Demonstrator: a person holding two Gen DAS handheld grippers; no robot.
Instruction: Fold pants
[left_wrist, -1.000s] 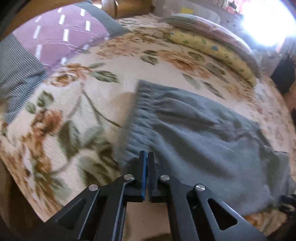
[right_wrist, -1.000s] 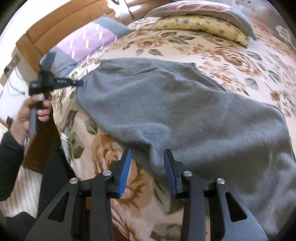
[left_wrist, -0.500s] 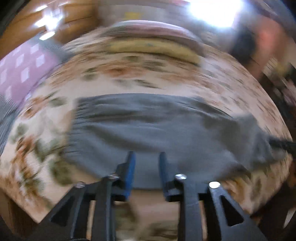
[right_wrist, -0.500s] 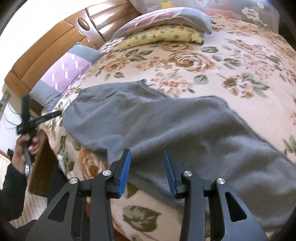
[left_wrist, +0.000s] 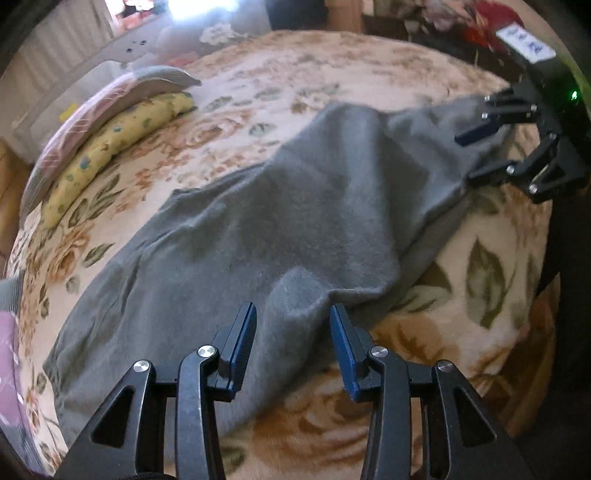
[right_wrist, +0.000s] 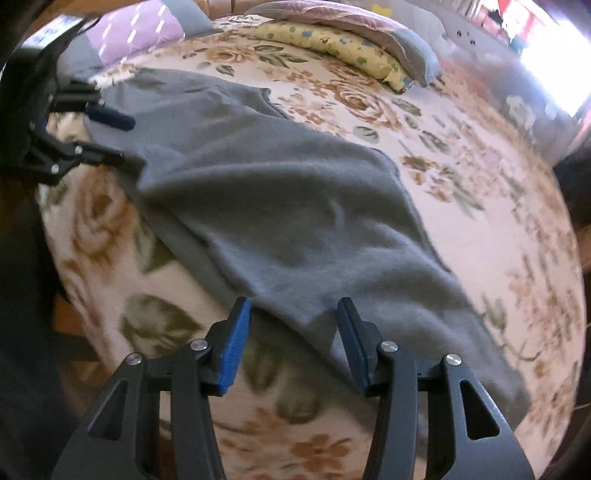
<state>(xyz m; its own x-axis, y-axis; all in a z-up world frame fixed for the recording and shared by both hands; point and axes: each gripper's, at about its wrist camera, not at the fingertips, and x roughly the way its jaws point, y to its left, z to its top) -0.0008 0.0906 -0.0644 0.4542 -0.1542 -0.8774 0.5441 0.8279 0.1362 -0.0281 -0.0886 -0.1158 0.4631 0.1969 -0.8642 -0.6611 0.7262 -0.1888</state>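
Note:
Grey pants lie spread along the near side of a floral bed; they also show in the right wrist view. My left gripper is open, its blue pads either side of a raised fold at the near edge. My right gripper is open, straddling the near edge of the pants. Each gripper shows in the other's view: the right one at the pants' far right end, the left one at their far left end, both open.
The floral bedspread covers the bed. A yellow pillow under a pink-grey one lies at the far side. A purple pillow sits at the head. The bed's near edge drops off just below both grippers.
My left gripper let go of the waistband, opened and swung right along the near edge to the pants' middle. My right gripper stayed open and moved along the edge.

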